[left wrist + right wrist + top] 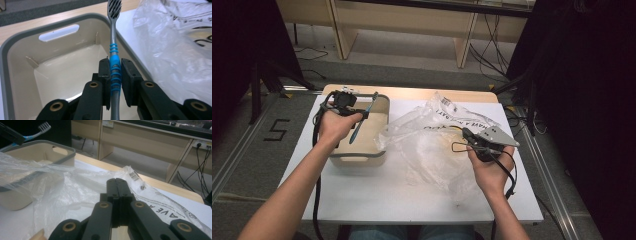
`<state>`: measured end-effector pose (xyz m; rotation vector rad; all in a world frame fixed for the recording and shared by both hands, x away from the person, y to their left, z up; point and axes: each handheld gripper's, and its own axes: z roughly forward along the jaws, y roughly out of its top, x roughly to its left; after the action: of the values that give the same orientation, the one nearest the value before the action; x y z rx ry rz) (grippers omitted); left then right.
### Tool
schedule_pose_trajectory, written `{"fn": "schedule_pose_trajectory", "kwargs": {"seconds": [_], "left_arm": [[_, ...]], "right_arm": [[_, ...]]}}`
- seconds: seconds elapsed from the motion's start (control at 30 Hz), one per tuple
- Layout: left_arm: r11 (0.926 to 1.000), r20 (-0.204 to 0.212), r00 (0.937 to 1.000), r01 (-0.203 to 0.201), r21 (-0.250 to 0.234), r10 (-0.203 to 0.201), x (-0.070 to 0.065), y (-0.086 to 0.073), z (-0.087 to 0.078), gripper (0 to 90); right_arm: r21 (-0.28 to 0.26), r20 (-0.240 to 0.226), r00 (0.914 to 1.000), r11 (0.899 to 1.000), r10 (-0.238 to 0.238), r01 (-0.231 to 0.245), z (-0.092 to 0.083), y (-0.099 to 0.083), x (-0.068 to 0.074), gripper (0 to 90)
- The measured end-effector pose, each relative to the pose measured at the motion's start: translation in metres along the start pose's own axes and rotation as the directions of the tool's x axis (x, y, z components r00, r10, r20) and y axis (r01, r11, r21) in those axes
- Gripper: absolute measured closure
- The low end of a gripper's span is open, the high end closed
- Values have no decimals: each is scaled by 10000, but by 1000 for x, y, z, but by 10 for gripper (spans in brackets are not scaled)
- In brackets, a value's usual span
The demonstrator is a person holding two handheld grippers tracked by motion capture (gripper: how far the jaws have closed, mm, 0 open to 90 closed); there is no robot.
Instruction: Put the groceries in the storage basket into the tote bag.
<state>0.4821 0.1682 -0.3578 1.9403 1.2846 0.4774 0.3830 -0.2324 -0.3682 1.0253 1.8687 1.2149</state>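
Note:
My left gripper is shut on a grey toothbrush with blue grip rings. In the left gripper view its jaws clamp the blue part of the toothbrush, bristle head pointing away. The brush hangs above the open beige bin with a grey rim. A crumpled clear plastic bag lies to the right of the bin. My right gripper rests at the bag's right side, jaws shut. I cannot tell if a fold of the bag is pinched between them.
The bin and bag sit on a white tabletop with a wooden strip along its far edge. Behind it stand light wooden desks, with cables on the floor. A "5" is marked on the floor at left.

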Motion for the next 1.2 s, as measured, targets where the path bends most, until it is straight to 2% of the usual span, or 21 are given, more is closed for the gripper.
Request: {"fn": "schedule_pose_trajectory", "kwargs": {"seconds": [0.23, 0.33, 0.57, 0.77, 0.87, 1.0, 1.2], "left_arm": [[9997, 390, 9992, -2, -237, 11, -8, -6, -16, 784], [9995, 466, 9988, -137, -276, 150, -12, -7, -21, 784], [9975, 746, 9964, -357, -606, 402, -21, -12, -37, 784], [9957, 727, 9942, -751, -549, 790, -26, -14, -47, 784], [9951, 805, 9935, -761, -629, 810, -27, -17, -49, 784], [9962, 1064, 9922, -581, -646, 647, -28, -17, -52, 783], [9936, 1048, 9912, -719, -871, 809, -33, -19, -61, 783]], "right_arm": [[-76, -28, 9999, 9998, 167, -167, -1, 0, -2, 900], [-94, -40, 9996, 9996, 280, -280, -2, 1, -4, 900], [49, -68, 9998, 9998, 168, -168, 1, -2, -1, 900], [71, -102, 9997, 9997, 227, -227, 1, -1, -1, 900], [-22, -4, 9997, 9997, 242, -242, -2, 0, -4, 900], [64, -57, 9996, 9996, 291, -291, -1, -1, -4, 900], [58, -37, 9998, 9997, 218, -218, -1, 0, -3, 900]]}}
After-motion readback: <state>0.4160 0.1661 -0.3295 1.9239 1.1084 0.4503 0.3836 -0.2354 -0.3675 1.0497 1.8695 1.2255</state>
